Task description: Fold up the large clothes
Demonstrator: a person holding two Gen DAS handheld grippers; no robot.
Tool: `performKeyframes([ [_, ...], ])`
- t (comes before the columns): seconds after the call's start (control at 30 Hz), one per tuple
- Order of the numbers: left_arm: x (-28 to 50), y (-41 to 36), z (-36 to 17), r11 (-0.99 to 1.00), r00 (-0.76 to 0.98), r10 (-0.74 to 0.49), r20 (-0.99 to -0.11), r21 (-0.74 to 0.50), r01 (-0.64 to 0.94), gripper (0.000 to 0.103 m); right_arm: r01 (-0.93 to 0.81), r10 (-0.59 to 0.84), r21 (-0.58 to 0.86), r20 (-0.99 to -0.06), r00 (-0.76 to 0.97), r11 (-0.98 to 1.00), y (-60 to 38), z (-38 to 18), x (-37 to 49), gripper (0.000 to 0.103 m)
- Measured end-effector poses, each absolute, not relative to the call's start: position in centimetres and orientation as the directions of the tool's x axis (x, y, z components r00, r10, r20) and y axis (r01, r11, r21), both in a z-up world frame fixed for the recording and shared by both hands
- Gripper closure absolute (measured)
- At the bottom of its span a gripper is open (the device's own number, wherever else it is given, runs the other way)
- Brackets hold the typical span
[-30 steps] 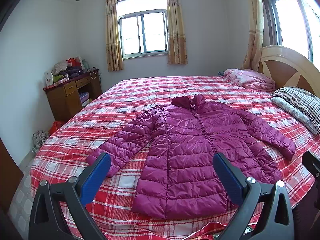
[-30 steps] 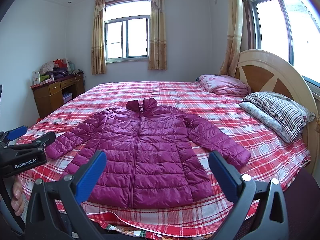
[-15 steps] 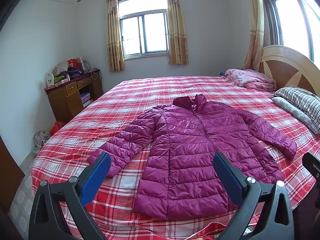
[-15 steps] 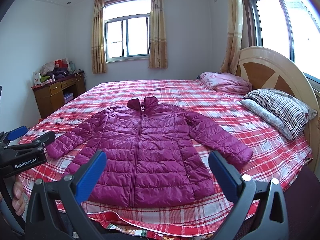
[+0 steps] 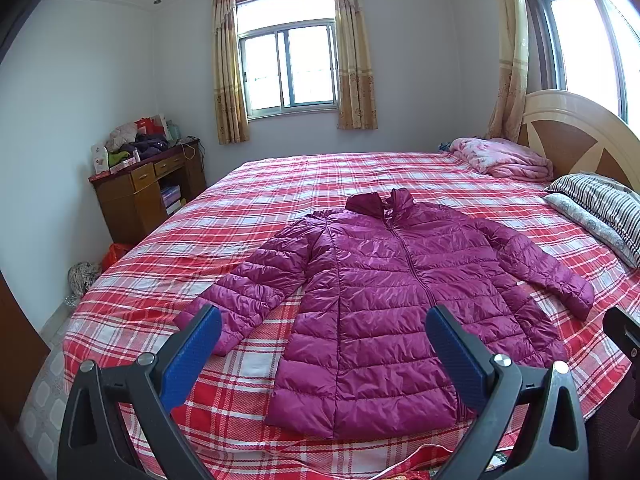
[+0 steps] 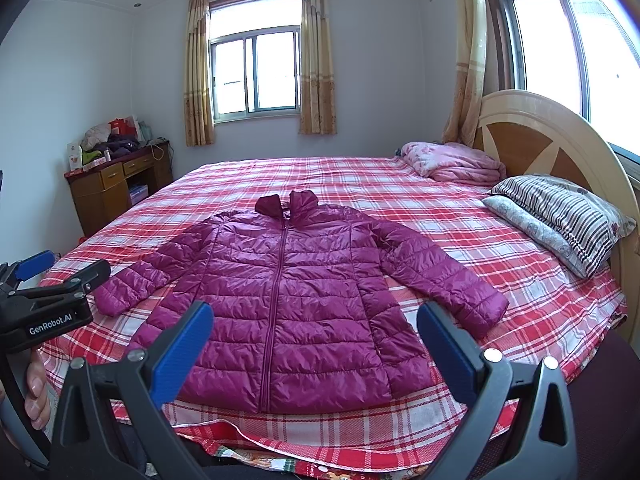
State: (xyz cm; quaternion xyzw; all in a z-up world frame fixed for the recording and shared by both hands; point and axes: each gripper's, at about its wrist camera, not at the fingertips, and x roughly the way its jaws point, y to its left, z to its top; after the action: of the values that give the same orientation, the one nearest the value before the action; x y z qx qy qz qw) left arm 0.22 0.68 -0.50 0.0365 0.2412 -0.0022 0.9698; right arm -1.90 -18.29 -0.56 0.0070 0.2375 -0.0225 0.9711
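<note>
above the bed point(image 5: 280, 184), both tools gape wide over the flat magenta jacket point(image 5: 384, 292).

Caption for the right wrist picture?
Open right gripper above a magenta jacket spread flat on a plaid bed.

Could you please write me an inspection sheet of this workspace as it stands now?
Surface: bed with red plaid sheet, lying flat, lightly creased.
Job's things: magenta puffer jacket spread face up, zipped, both sleeves out to the sides, unfolded.
Clutter: pink folded blanket by the headboard; two stacked pillows, striped one on top.
Grippers: left hand-held gripper open, empty, above the bed's near edge; right hand-held gripper open, empty, likewise.
Cables: a cord on the wooden desk; nothing seen on the bed.
Surroundings: desk piled with clothes and boxes; curtained window on the far wall.
</note>
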Motion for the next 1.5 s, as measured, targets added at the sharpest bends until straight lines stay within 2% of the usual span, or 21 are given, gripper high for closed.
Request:
performKeyframes([
  [1.17,0.4,0.6,-0.7,0.997,0.883,0.015,-0.468,0.073,0.022,0.001,0.036,-0.016,0.031,-0.485,0.875,0.999,-18.6,-1.5,-1.6,0.000],
  [1.4,2.5,0.3,-2.6,0.995,0.839,-0.014,-0.545,0.075,0.065,0.001,0.041,-0.006,0.057,-0.510,0.860,0.998,-20.1,-2.9,-0.1,0.000],
  [1.5,4.1,0.4,-3.9,0.995,0.820,-0.014,-0.572,0.072,0.067,0.001,0.096,-0.070,0.023,-0.523,0.849,0.995,-21.6,-4.0,1.3,0.000],
])
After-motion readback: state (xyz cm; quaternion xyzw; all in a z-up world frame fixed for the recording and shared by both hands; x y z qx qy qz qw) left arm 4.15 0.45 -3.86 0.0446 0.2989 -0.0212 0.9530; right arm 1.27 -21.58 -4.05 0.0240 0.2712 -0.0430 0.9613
